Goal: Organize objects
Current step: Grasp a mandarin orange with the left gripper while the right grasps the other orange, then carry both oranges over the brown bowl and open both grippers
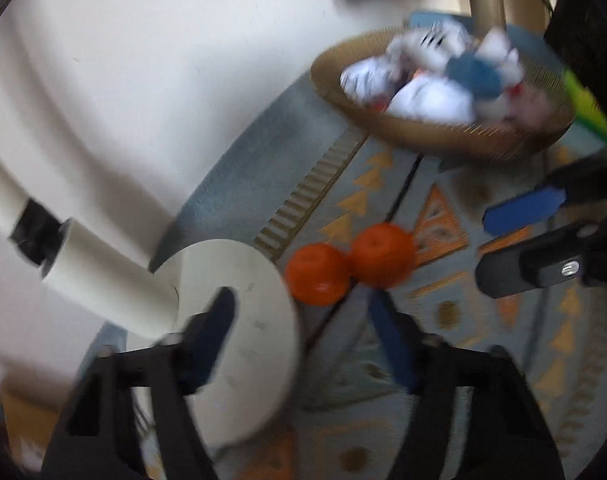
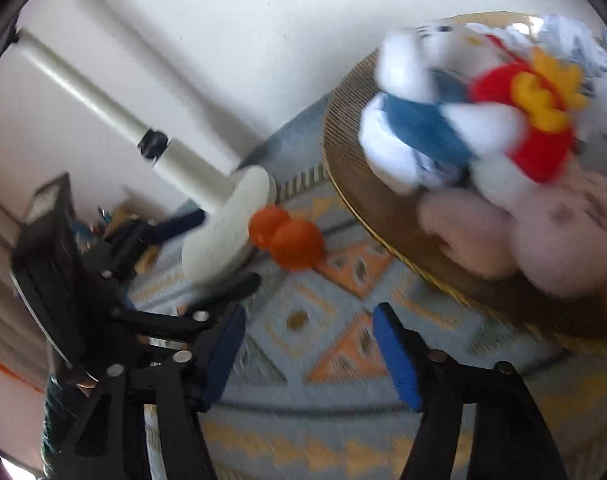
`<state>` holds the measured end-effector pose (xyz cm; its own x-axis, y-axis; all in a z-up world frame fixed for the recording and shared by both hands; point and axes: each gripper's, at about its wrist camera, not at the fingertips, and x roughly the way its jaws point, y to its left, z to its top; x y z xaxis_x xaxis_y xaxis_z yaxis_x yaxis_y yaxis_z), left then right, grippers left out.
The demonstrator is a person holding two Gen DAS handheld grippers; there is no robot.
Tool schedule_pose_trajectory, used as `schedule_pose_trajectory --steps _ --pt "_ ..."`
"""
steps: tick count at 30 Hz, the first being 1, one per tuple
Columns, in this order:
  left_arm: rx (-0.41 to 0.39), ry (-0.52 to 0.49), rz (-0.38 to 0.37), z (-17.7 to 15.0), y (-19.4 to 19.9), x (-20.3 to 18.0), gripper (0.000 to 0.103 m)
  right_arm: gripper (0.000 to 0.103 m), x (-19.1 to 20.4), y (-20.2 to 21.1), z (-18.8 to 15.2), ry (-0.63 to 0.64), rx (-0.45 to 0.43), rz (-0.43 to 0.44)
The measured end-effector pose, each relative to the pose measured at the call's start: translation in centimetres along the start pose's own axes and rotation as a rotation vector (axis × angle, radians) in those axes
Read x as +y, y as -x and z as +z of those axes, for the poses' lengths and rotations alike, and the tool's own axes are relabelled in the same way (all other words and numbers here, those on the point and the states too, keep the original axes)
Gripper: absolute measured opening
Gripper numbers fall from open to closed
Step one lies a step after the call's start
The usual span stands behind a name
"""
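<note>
Two balls [image 1: 349,268] are lying touching on the rug [image 1: 483,360], beside the stand base [image 1: 239,320]; plush toys [image 2: 483,128] are sitting in the basket [image 1: 423,128] behind.

rug [image 2: 303,320] open ahead; basket [image 2: 383,216] right; lamp base [image 2: 223,228] left

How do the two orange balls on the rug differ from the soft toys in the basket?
The orange balls are plain, one-colour spheres; the soft toys are multicoloured: white, blue, red, yellow, pink. The balls lie loose on the patterned rug beside a white round base; the toys are heaped in the woven basket. Neither gripper holds any of them.
</note>
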<state>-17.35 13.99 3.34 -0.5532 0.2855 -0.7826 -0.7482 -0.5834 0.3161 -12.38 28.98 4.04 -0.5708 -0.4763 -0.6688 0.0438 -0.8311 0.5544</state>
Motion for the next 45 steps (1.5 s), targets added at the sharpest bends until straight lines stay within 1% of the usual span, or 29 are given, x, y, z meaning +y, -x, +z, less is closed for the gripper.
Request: schedule_pose_trajectory --steps 2,4,6,7,10,12,14,16,17,20,23,24,26,28,29,31,34,35,37,38,39,40,41,42,43,44,45 --pt "0.009 -0.016 -0.025 0.5 -1.2 0.4 0.056 0.063 0.5 -0.9 0.6 0.0 -0.011 0.005" --pt "-0.001 -0.041 -0.064 1.0 -1.7 0.4 0.048 0.063 0.9 -1.6 1.0 0.011 -0.026 -0.024" --pt "-0.001 -0.094 -0.059 1.4 -2.2 -0.2 0.048 0.063 1.2 -2.6 1.6 0.031 -0.015 -0.044" --pt "-0.014 -0.105 -0.06 1.5 -2.3 -0.3 0.048 0.063 1.2 -3.1 1.9 0.032 -0.011 -0.05" --pt "-0.028 -0.095 -0.077 1.9 -2.5 0.0 0.046 0.061 1.1 -3.6 2.6 0.027 -0.028 -0.071" --pt "-0.042 -0.096 -0.061 1.7 -2.4 -0.1 0.043 0.059 0.6 -4.1 3.1 0.0 -0.029 -0.043" --pt "-0.054 -0.097 -0.056 1.5 -2.2 -0.7 0.032 0.057 0.2 -4.3 3.1 -0.01 -0.042 -0.042" --pt "-0.056 -0.085 -0.03 1.2 -1.9 -1.2 0.032 0.048 0.2 -4.4 3.0 -0.001 -0.038 -0.052" --pt "-0.059 -0.073 -0.024 1.0 -1.6 -1.4 0.032 0.039 0.2 -4.4 2.9 0.01 -0.021 -0.051" --pt "-0.067 0.036 -0.062 -0.4 0.0 -1.3 0.032 0.038 0.2 -3.9 2.3 0.027 0.0 -0.03" --pt "-0.085 0.132 -0.055 -2.7 3.4 -2.1 0.032 0.038 0.2 -2.5 0.8 0.035 0.02 0.012" --pt "-0.091 0.176 -0.03 -4.0 5.3 -2.6 0.032 0.038 0.3 -1.9 0.3 0.04 0.025 0.029" --pt "-0.097 0.244 0.006 -6.1 7.9 -3.1 0.032 0.038 0.8 -0.2 -1.2 0.061 0.046 0.079" --pt "-0.088 0.345 0.07 -8.6 10.6 -4.5 0.032 0.038 1.2 1.0 -2.8 0.084 0.09 0.123" --pt "-0.084 0.399 0.104 -10.2 12.2 -5.4 0.032 0.038 1.5 1.8 -4.2 0.108 0.125 0.141" --pt "-0.078 0.471 0.151 -12.7 14.3 -7.1 0.032 0.038 2.0 2.8 -6.4 0.151 0.152 0.137" --pt "-0.056 0.611 0.199 -16.3 16.6 -9.1 0.032 0.039 2.6 4.0 -9.1 0.23 0.148 0.078" --pt "-0.044 0.661 0.223 -17.5 16.9 -9.3 0.032 0.039 2.6 4.3 -9.8 0.252 0.146 0.068" --pt "-0.035 0.741 0.237 -18.5 17.1 -9.5 0.032 0.039 1.8 4.3 -10.3 0.256 0.143 0.059" --pt "-0.032 0.776 0.234 -19.3 17.2 -9.3 0.032 0.044 1.3 4.4 -10.3 0.25 0.146 0.064" --pt "-0.036 0.804 0.235 -19.5 17.2 -8.8 0.032 0.053 1.1 4.6 -10.4 0.245 0.145 0.06" --pt "-0.056 0.83 0.244 -19.7 17.2 -8.7 0.032 0.058 0.9 4.9 -10.6 0.244 0.133 0.051" --pt "-0.074 0.852 0.253 -20.0 17.5 -8.6 0.032 0.068 1.1 5.1 -10.8 0.253 0.109 0.037" --pt "-0.078 0.866 0.269 -20.3 17.6 -8.5 0.032 0.069 1.2 5.3 -10.9 0.264 0.094 0.026" --pt "-0.066 0.879 0.283 -20.4 17.5 -8.5 0.032 0.069 1.2 5.5 -10.9 0.27 0.095 0.024" --pt "-0.059 0.892 0.284 -20.6 17.3 -8.2 0.032 0.069 1.4 5.5 -11.0 0.275 0.09 0.017" --pt "-0.055 0.902 0.279 -20.7 17.2 -8.1 0.032 0.069 1.6 5.6 -11.2 0.286 0.079 -0.008"
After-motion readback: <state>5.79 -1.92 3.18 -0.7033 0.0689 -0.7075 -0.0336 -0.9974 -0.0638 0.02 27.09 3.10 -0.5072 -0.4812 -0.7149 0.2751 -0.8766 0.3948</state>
